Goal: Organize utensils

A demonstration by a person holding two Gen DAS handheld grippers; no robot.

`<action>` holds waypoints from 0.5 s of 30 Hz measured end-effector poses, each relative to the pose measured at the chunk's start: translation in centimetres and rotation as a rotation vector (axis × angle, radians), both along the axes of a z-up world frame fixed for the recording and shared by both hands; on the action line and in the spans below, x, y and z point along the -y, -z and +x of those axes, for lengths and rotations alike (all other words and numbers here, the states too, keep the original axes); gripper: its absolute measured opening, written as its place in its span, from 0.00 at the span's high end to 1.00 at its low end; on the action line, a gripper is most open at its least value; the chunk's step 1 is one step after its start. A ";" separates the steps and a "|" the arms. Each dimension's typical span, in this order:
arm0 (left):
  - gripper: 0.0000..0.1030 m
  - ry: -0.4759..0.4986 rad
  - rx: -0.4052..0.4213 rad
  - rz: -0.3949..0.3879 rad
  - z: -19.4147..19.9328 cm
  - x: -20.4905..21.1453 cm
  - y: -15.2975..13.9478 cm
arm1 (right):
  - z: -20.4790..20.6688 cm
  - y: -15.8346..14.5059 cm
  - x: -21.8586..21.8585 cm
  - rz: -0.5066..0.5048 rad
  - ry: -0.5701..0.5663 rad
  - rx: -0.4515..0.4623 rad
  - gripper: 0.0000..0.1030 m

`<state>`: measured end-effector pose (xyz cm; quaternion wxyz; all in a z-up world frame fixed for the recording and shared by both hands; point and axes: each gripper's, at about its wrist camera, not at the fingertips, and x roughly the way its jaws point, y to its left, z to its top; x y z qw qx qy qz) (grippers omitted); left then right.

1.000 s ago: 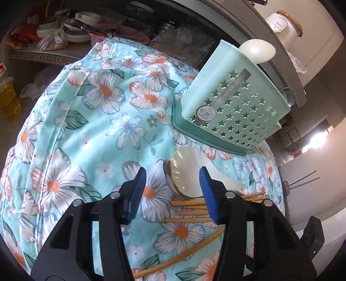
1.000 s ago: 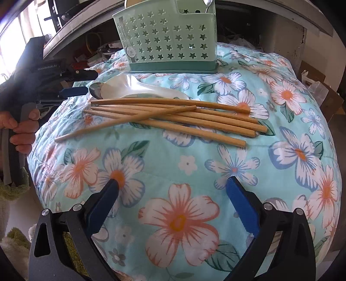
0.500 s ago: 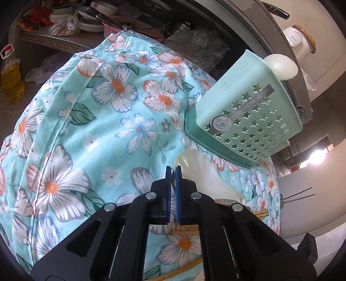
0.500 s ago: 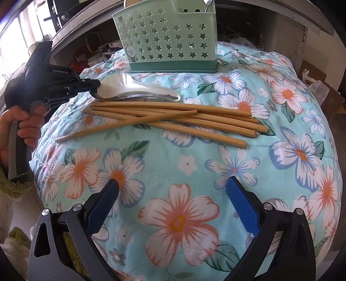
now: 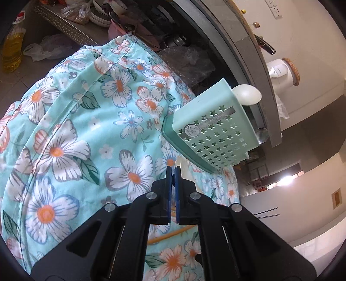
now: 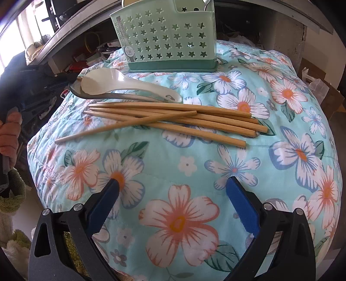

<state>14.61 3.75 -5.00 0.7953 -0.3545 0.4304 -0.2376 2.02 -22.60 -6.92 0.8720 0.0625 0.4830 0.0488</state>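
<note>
A white ceramic spoon (image 6: pixel 121 83) lies on a grey spoon (image 6: pixel 90 95) on the floral cloth (image 6: pixel 183 164), in front of the mint star-holed utensil holder (image 6: pixel 166 36). My left gripper (image 5: pixel 172 173) is shut on the rim of the stacked spoons' bowl end. I cannot tell which spoon it pinches. From the right wrist it shows at the left edge as the left gripper (image 6: pixel 71 79). Several wooden chopsticks (image 6: pixel 173 121) lie crossed just nearer. My right gripper (image 6: pixel 173 182) hangs open over bare cloth, short of the chopsticks. The holder (image 5: pixel 214 134) has a white spoon (image 5: pixel 246 95) standing in it.
Behind the cushion runs a cluttered shelf with stacked plates (image 5: pixel 99 13) and plastic bags. An oil bottle (image 5: pixel 12 47) stands on the floor at the left. A person's hand (image 6: pixel 8 134) grips the left tool's handle. A white jar (image 5: pixel 281 73) sits on the counter above.
The left gripper's jaws closed from wide open onto the spoon bowl's rim, then the gripper rolled and shifted, tugging the bowl end slightly. The right gripper stayed put.
</note>
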 end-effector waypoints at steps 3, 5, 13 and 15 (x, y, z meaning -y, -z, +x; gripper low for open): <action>0.99 -0.013 -0.004 -0.018 -0.8 -1.0 0.1 | 0.1 0.0 0.0 0.002 0.002 0.000 0.06; 0.99 -0.026 -0.022 -0.005 -1.0 -1.6 0.9 | 0.1 0.0 -0.1 -0.002 0.003 0.001 0.06; 0.95 -0.046 -0.113 0.006 -1.4 -2.6 3.9 | 0.1 -0.1 0.0 -0.002 -0.002 -0.003 0.06; 0.89 -0.026 -0.118 0.012 -1.3 -2.1 4.0 | 0.1 0.0 -0.1 -0.009 -0.001 -0.002 0.06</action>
